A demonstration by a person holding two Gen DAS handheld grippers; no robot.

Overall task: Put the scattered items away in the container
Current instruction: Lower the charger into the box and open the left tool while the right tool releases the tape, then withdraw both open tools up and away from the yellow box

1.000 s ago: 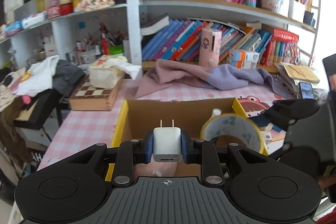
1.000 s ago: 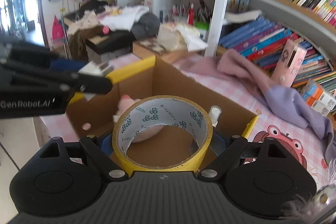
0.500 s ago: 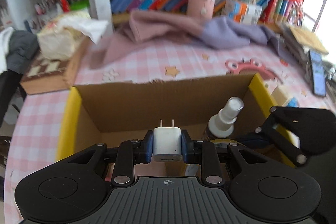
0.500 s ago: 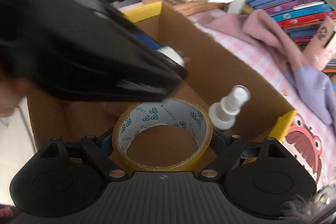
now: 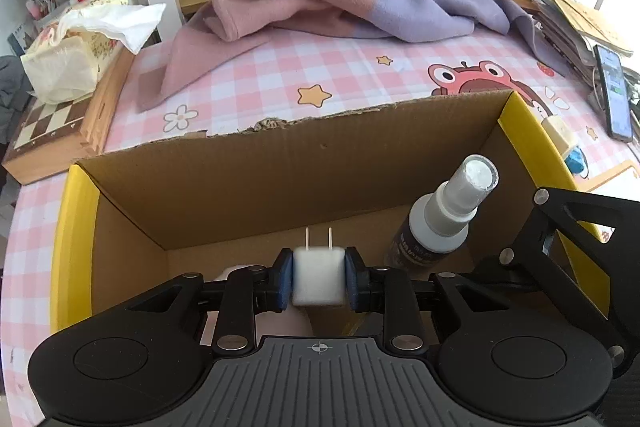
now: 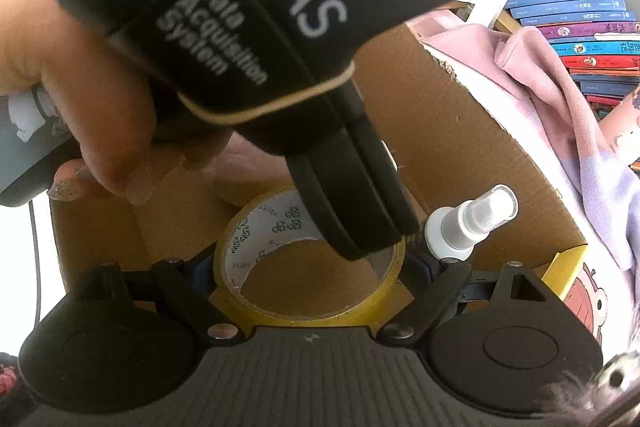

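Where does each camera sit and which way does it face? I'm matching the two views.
Left wrist: on the left gripper, angled down into the cardboard box; its fingers pinch a white charger.
Right wrist: on the right gripper, facing into the box, gripping a tape roll; a hand shows.
Shared: spray bottle.

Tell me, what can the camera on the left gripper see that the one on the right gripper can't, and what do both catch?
Only the left wrist view shows the white charger plug between the left gripper jaws, the chessboard box, the tissue pack and the phone.

Only the right wrist view shows the yellow tape roll held in the right gripper jaws, and a hand gripping the other tool's handle.

Both show the cardboard box, the spray bottle standing inside it, and the pink and purple cloth by the books.
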